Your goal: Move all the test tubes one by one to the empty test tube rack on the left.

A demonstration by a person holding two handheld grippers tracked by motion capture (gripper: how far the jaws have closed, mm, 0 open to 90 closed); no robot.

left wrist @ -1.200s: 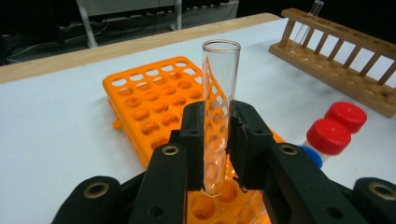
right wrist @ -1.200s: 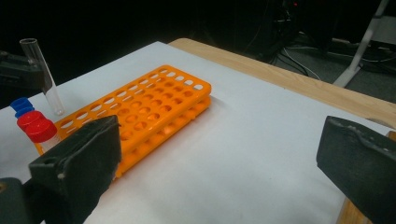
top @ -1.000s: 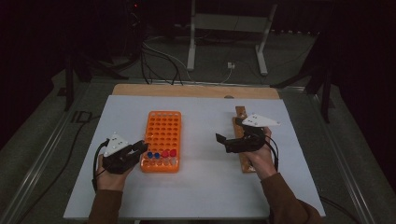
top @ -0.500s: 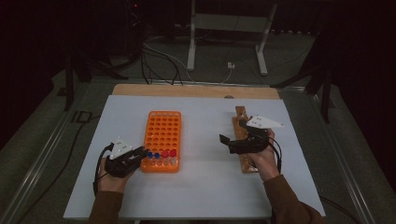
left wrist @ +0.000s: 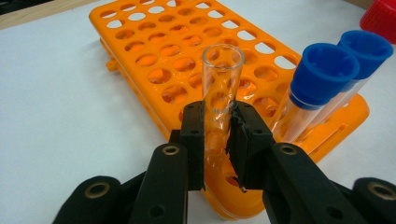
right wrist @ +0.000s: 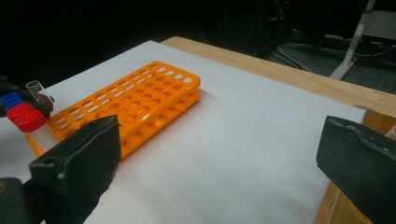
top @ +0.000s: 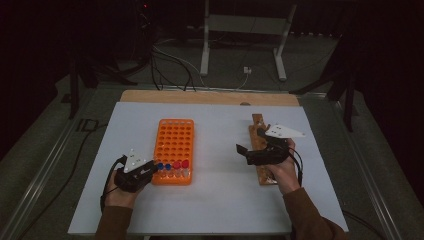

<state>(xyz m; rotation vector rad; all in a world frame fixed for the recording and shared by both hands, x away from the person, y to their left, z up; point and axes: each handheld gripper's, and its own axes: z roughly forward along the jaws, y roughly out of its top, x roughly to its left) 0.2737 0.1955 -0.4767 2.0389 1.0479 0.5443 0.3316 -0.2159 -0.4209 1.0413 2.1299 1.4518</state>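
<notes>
The left gripper [left wrist: 218, 135] has slid toward the rack [top: 174, 145] corner (jaws clamped on an uncapped tube [left wrist: 220, 84]), seating it, a straight lowering next; right gripper [right wrist: 224, 154] gapes empty.

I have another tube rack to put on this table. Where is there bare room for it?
The widest free patch is the white sheet between the orange rack and the wooden strip. The sheet's far band behind the rack is bare too. It is crowded at the rack's near end, where capped tubes stand and the left hand-held gripper grips a clear tube.
</notes>
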